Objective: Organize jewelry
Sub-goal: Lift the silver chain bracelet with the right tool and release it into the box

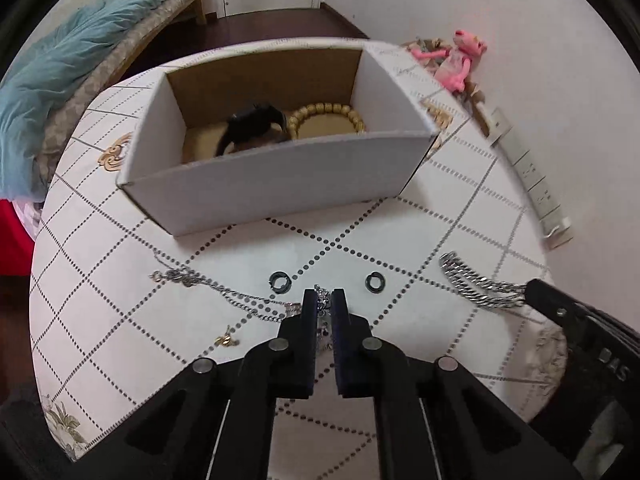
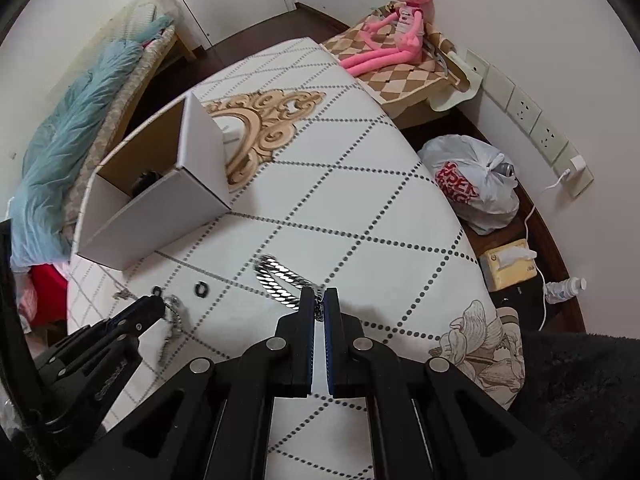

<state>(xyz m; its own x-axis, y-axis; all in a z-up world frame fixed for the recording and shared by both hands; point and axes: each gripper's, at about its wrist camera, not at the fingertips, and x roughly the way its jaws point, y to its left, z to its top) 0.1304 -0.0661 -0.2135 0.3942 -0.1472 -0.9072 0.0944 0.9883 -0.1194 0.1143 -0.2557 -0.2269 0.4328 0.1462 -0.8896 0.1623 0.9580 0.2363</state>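
On the patterned tabletop my left gripper (image 1: 324, 298) is shut on a thin silver necklace (image 1: 240, 300) that trails off to the left. Two black rings (image 1: 276, 280) (image 1: 375, 280) lie just beyond its tips. A small gold charm (image 1: 226, 340) lies to the left. My right gripper (image 2: 319, 296) is shut on the end of a thick silver curb chain (image 2: 280, 276); that chain (image 1: 476, 284) also shows in the left wrist view. A white cardboard box (image 1: 280, 188) stands behind, holding a black watch (image 1: 256, 118) and a wooden bead bracelet (image 1: 326, 114).
A pink plush toy (image 2: 396, 28) sits on a chequered cushion past the table's far end. On the floor to the right are a tied plastic bag (image 2: 472, 184), a tissue box (image 2: 506, 264) and a bottle (image 2: 568, 286). A blue blanket (image 2: 68, 148) lies on a bed to the left.
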